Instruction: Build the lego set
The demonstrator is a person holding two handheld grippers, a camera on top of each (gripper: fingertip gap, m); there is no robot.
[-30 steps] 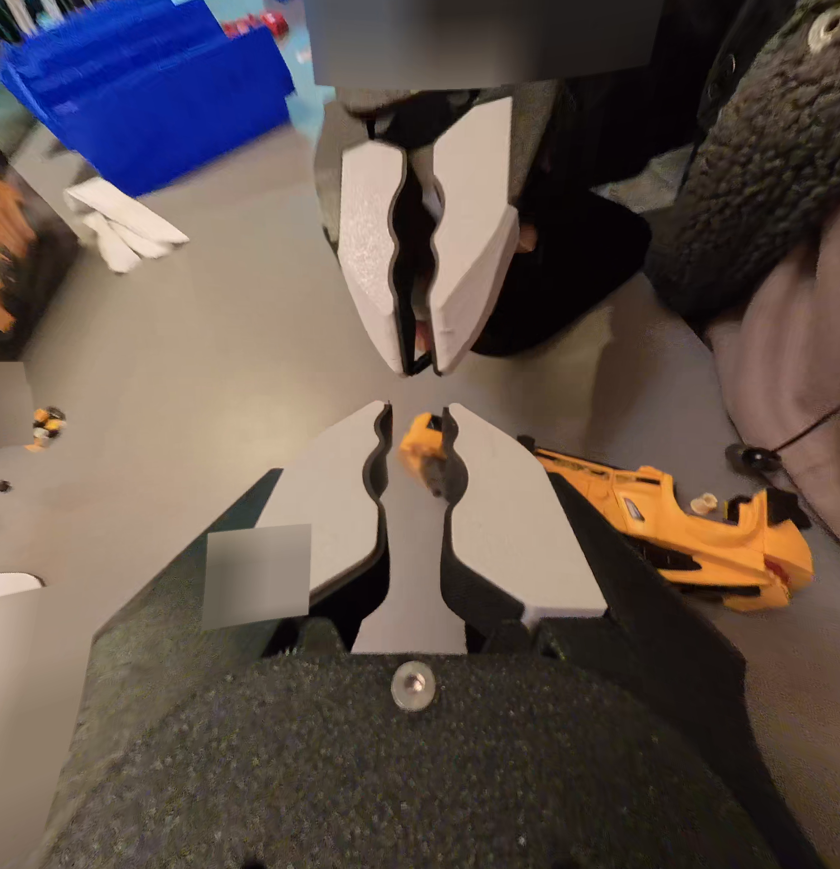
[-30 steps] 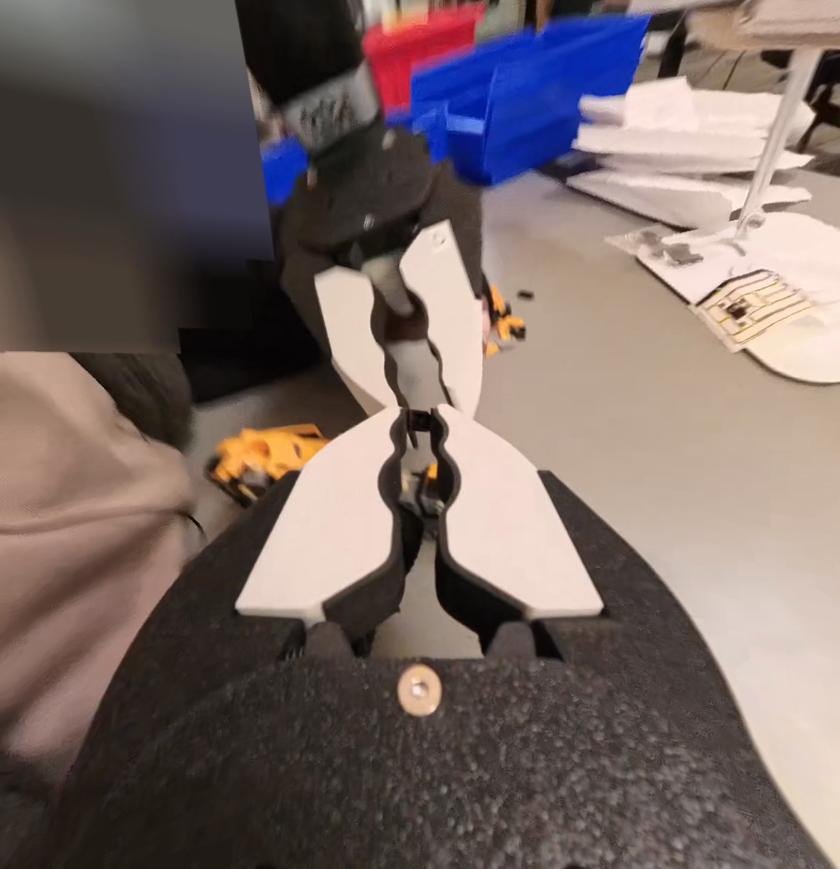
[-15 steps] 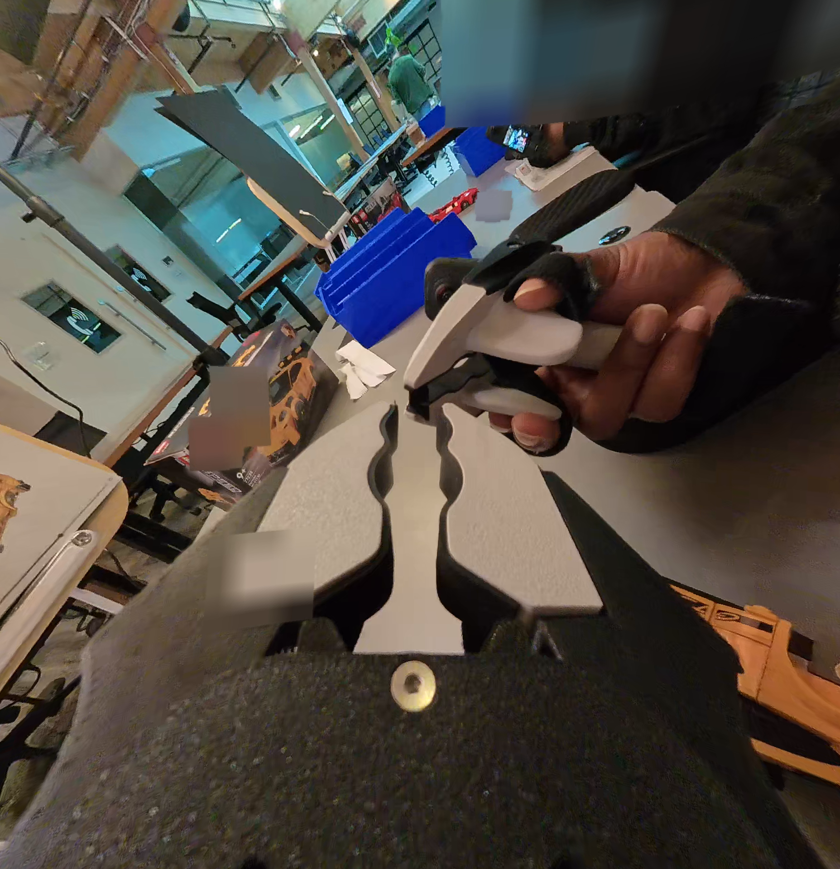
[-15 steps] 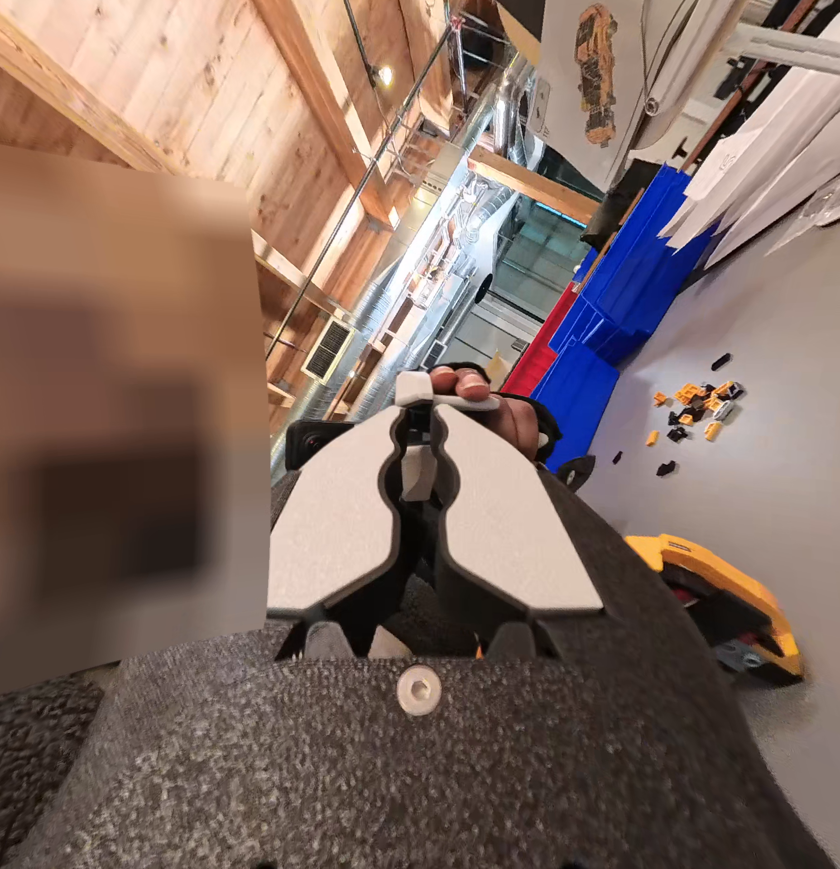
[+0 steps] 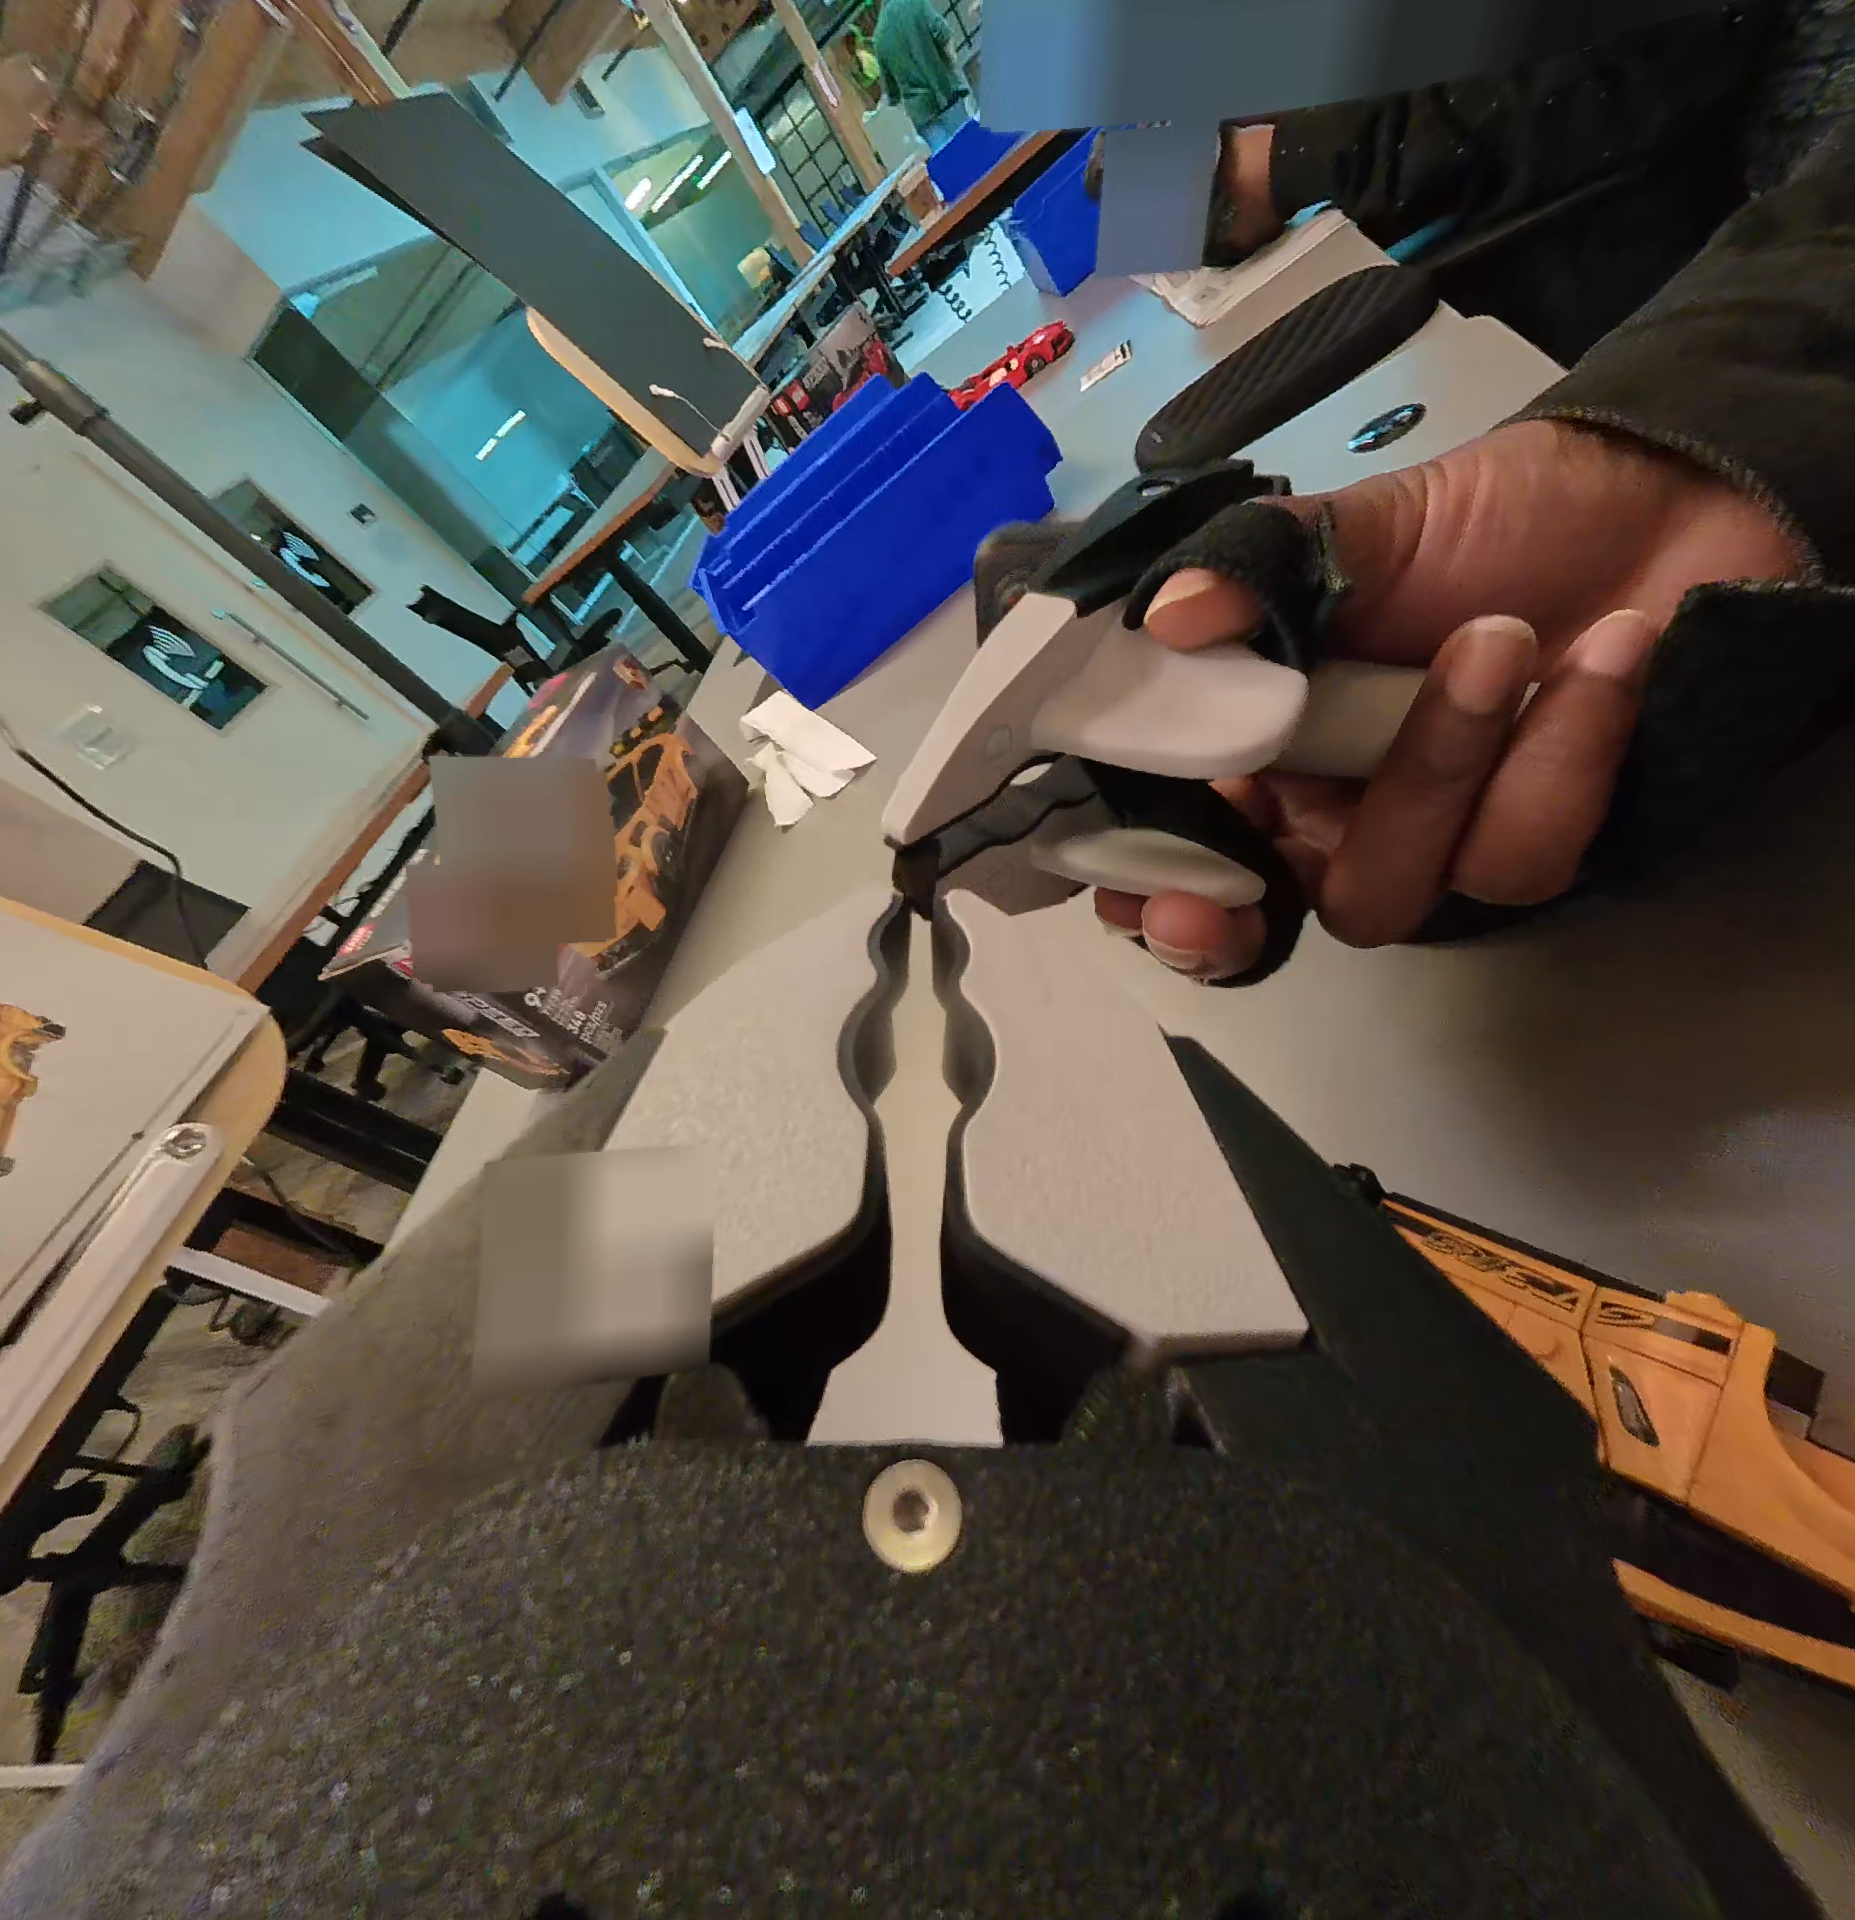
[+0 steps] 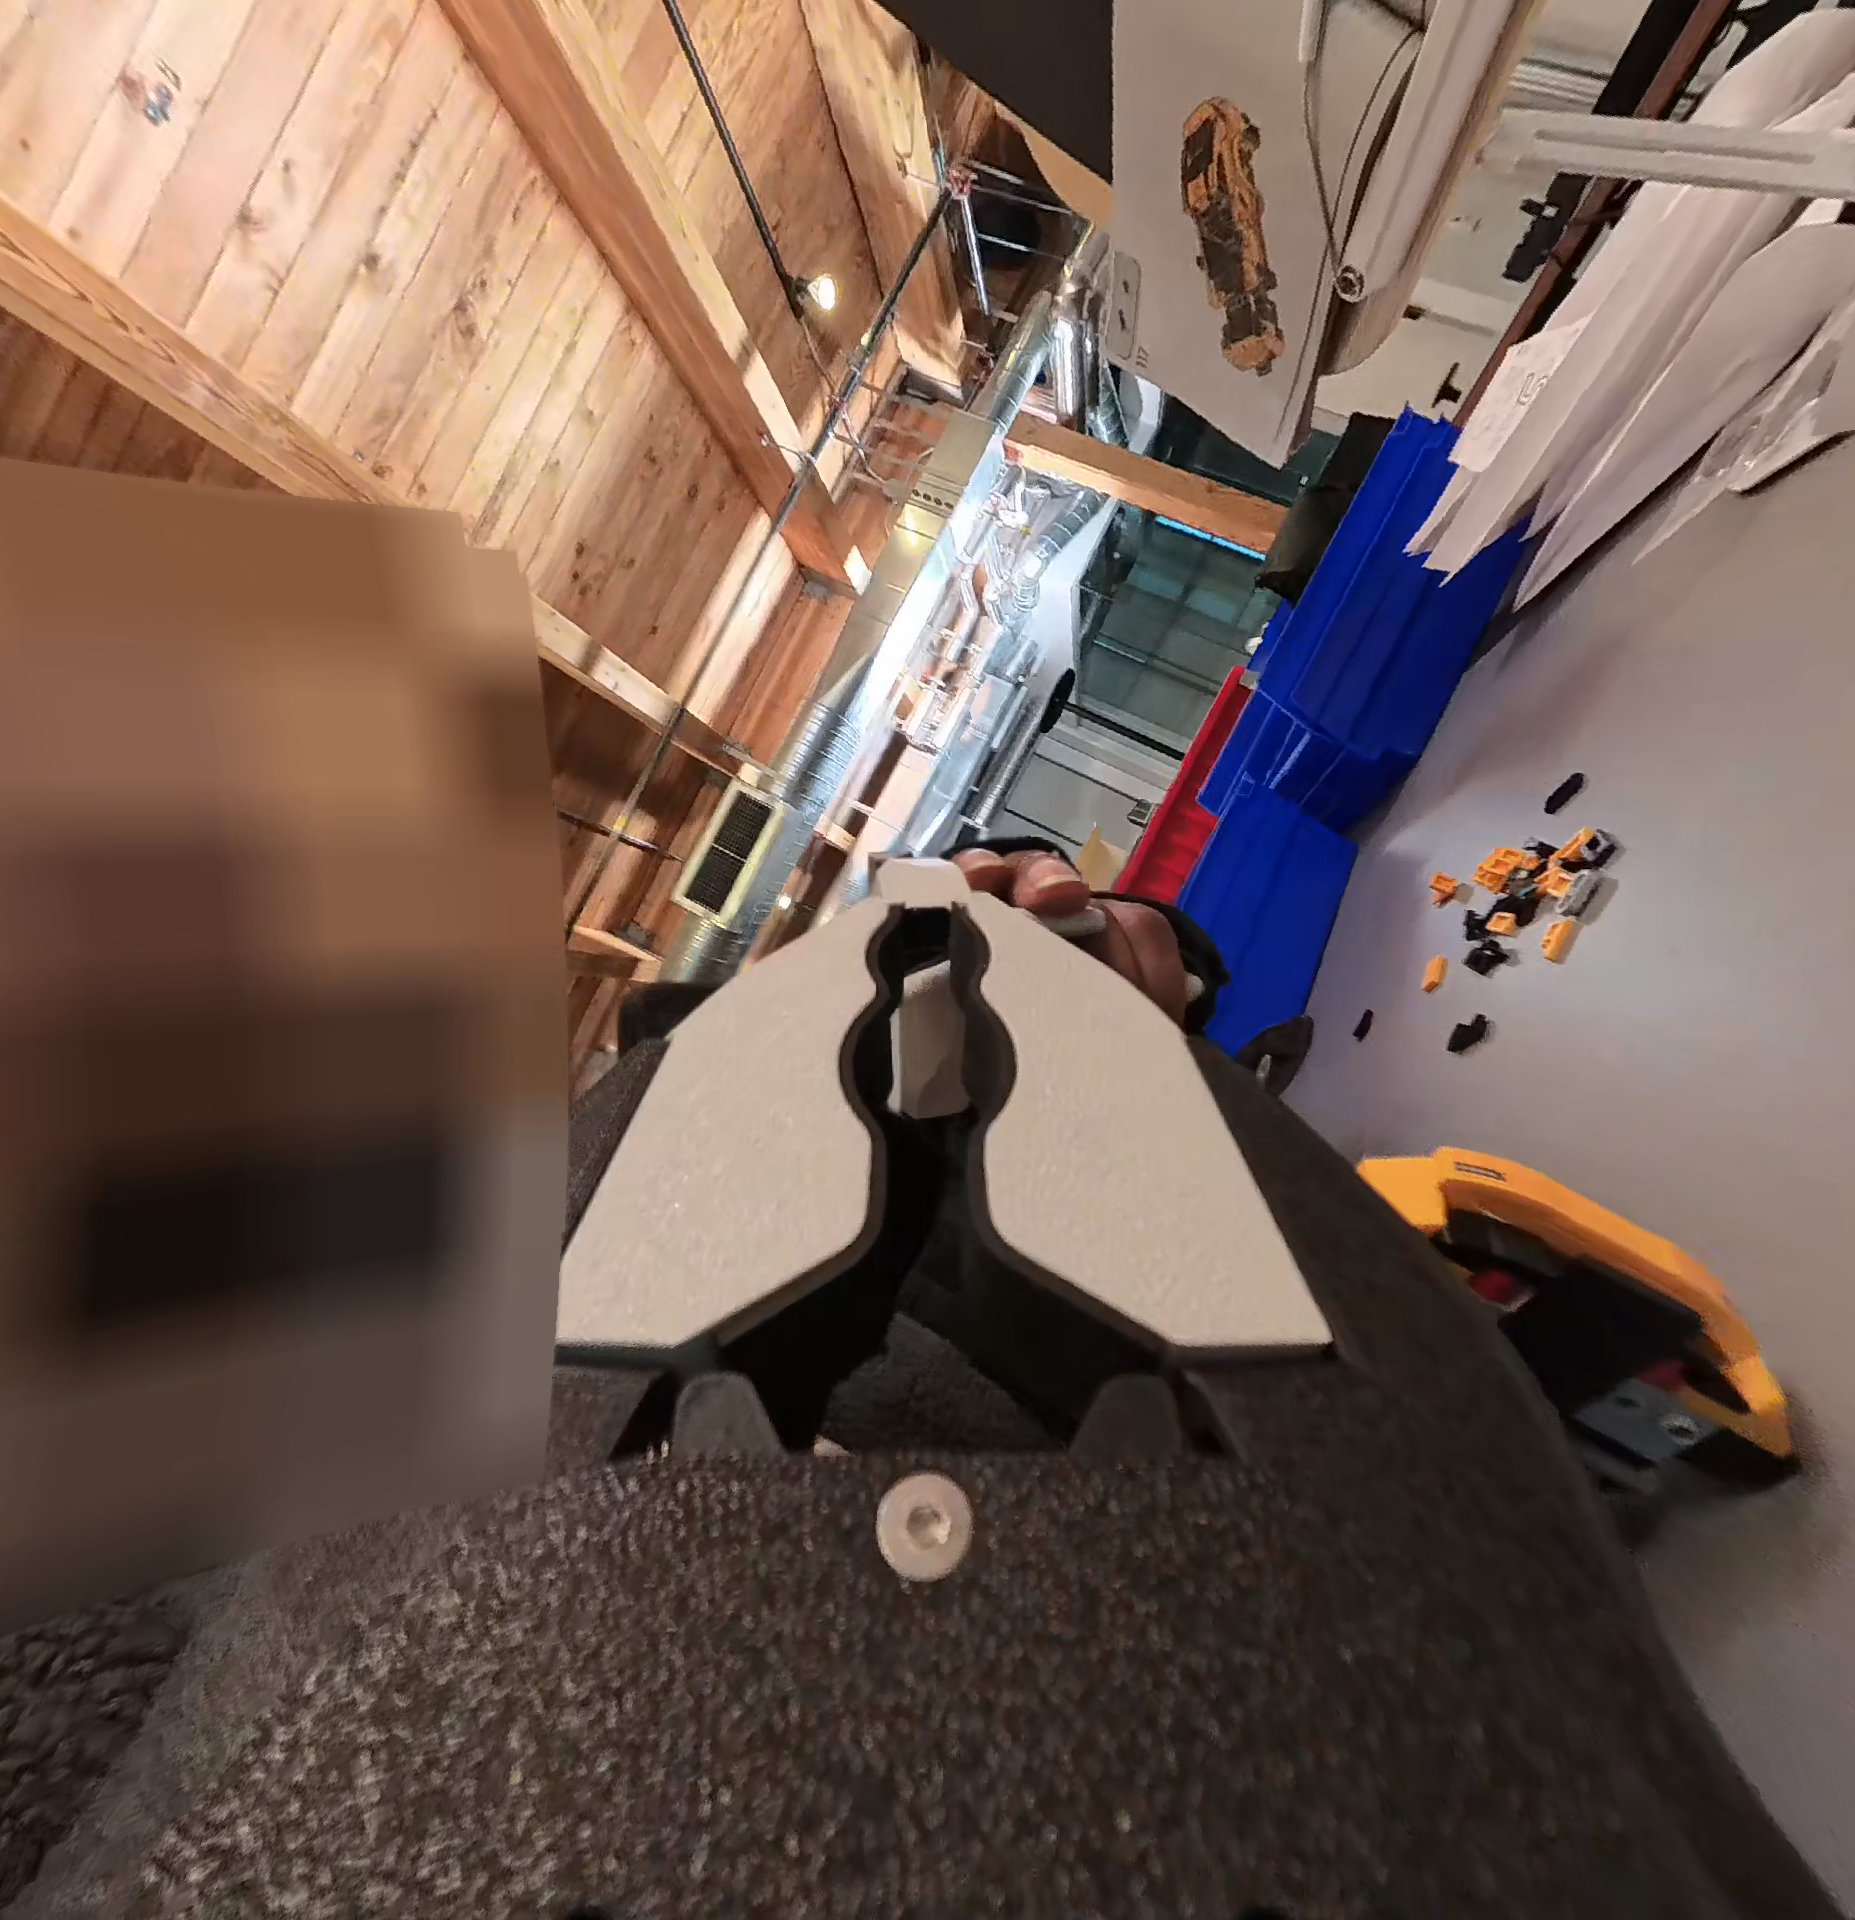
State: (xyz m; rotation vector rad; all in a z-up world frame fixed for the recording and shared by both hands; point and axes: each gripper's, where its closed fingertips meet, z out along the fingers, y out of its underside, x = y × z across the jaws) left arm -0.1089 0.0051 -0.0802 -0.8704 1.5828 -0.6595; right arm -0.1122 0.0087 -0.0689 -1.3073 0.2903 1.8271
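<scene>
Fingers [image 5: 1058,1143] of my left gripper [image 5: 915,914] nearly meet on a small black piece [image 5: 912,878] that my right gripper [image 6: 918,920] also pinches. Both are raised off the tabletop [image 5: 1525,1060], where the orange Lego car [image 5: 1671,1455] lies below: light, brittle, best held by its sides. Its stickers stay unread.

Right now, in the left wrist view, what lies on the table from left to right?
Lego set box → crumpled white paper → blue bins → right gripper held in a hand.
</scene>
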